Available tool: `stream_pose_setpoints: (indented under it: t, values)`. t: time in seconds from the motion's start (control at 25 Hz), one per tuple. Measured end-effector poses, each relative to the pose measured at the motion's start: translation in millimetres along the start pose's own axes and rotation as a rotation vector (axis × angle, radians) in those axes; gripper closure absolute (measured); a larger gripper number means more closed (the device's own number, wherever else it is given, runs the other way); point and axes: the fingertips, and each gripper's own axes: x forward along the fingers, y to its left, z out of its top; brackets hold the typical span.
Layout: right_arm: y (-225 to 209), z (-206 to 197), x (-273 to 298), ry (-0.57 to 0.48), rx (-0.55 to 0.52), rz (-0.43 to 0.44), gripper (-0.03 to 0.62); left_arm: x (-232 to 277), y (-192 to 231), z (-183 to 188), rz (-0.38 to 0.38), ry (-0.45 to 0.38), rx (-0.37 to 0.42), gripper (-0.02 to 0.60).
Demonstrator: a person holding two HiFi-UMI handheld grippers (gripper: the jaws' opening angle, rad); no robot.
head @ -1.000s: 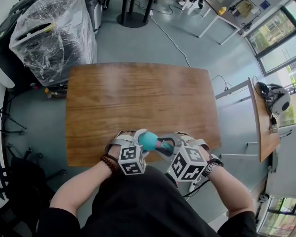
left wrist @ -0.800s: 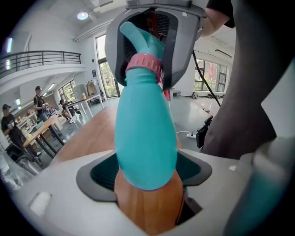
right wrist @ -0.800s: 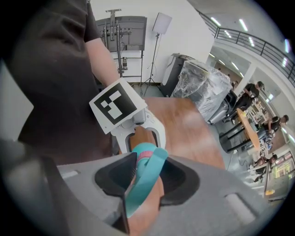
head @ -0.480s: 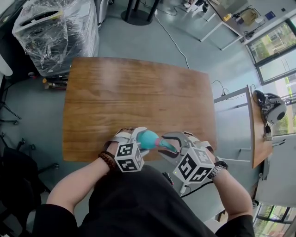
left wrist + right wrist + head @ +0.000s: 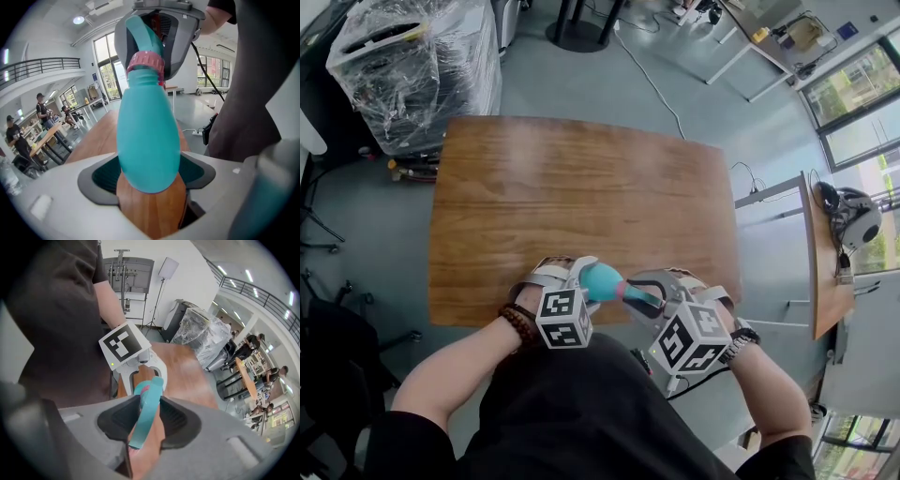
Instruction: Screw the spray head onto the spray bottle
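A teal spray bottle (image 5: 602, 281) is held over the near edge of the wooden table (image 5: 581, 178). My left gripper (image 5: 579, 279) is shut on its rounded body (image 5: 147, 140), neck pointing away towards the right gripper. The pink collar (image 5: 146, 61) sits on the neck with the teal spray head (image 5: 143, 33) above it. My right gripper (image 5: 639, 292) has just been closing, and the spray head (image 5: 146, 411) lies between its pads, gripped. In the right gripper view the left gripper's marker cube (image 5: 123, 345) shows beyond the head.
The person's dark-clothed body (image 5: 581, 412) is right behind both grippers. Plastic-wrapped equipment (image 5: 412, 66) stands beyond the table's far left corner. A second wooden table (image 5: 825, 272) with a helmet-like object (image 5: 855, 214) stands at the right. A cable (image 5: 652, 80) runs over the floor.
The head view has shifted slightly since the earliest frame. Both grippers stay at the table's near edge with the bottle between them. The right jaws look narrower than half a second ago.
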Motion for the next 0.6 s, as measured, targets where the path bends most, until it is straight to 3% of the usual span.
stream_pose_setpoints:
  t: [0.36,0.6]
  values:
    - [9,-20,11,0.215,-0.308,-0.041,0.474,4,2,-15,0.027,0.207,0.159,0.173]
    - [6,-28,12,0.367,-0.565,-0.102,0.476,7,-5,-19,-0.050,0.324,0.163,0.176]
